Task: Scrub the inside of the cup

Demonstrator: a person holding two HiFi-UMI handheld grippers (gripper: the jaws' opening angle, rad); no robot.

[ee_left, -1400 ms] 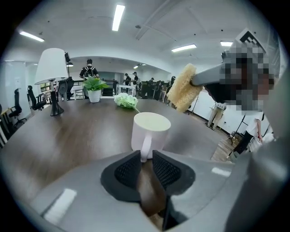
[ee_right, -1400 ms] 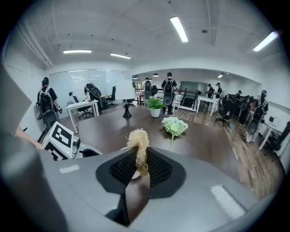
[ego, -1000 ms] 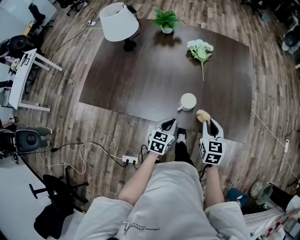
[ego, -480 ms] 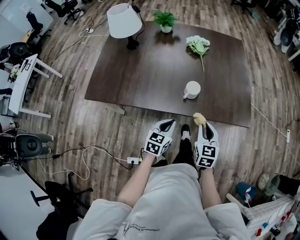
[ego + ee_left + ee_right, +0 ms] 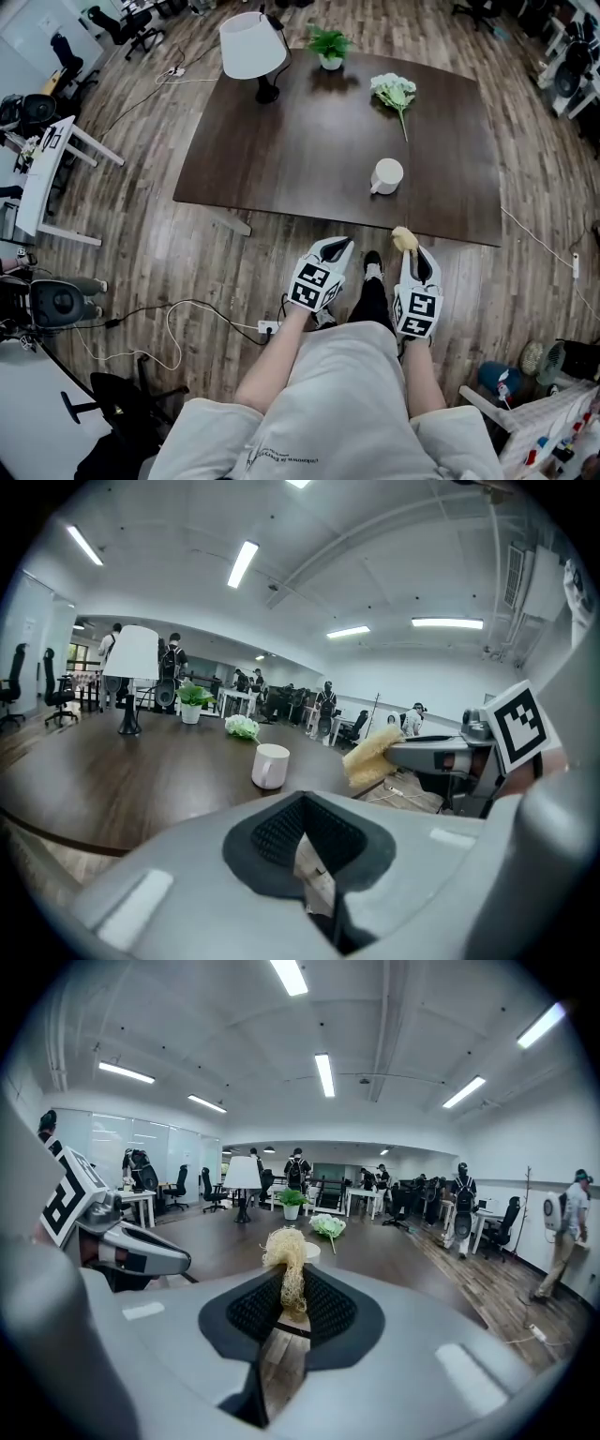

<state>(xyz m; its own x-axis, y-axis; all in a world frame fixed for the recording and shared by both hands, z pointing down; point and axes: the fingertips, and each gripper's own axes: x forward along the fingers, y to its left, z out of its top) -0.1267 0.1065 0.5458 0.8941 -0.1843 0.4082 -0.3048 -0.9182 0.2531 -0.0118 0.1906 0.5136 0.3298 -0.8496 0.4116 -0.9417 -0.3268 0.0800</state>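
A white cup (image 5: 386,175) stands upright on the dark table (image 5: 281,150), near its front edge, handle toward me; it also shows as the cup (image 5: 270,766). My right gripper (image 5: 412,253) is shut on a tan fibrous scrubber (image 5: 404,238), which pokes out past the jaws just at the table's front edge, short of the cup. In the right gripper view the scrubber (image 5: 284,1252) stands between the pads and hides most of the cup (image 5: 308,1251). My left gripper (image 5: 339,247) hangs off the table's edge over the floor, jaws together, holding nothing.
A white lamp (image 5: 251,47), a small potted plant (image 5: 329,44) and a bunch of white flowers (image 5: 394,91) sit at the table's far side. A power strip with cables (image 5: 267,327) lies on the wood floor. Desks and chairs stand at left.
Both grippers have drawn back from the cup: the scrubber was over the table next to the cup, now it sits at the table's front edge.
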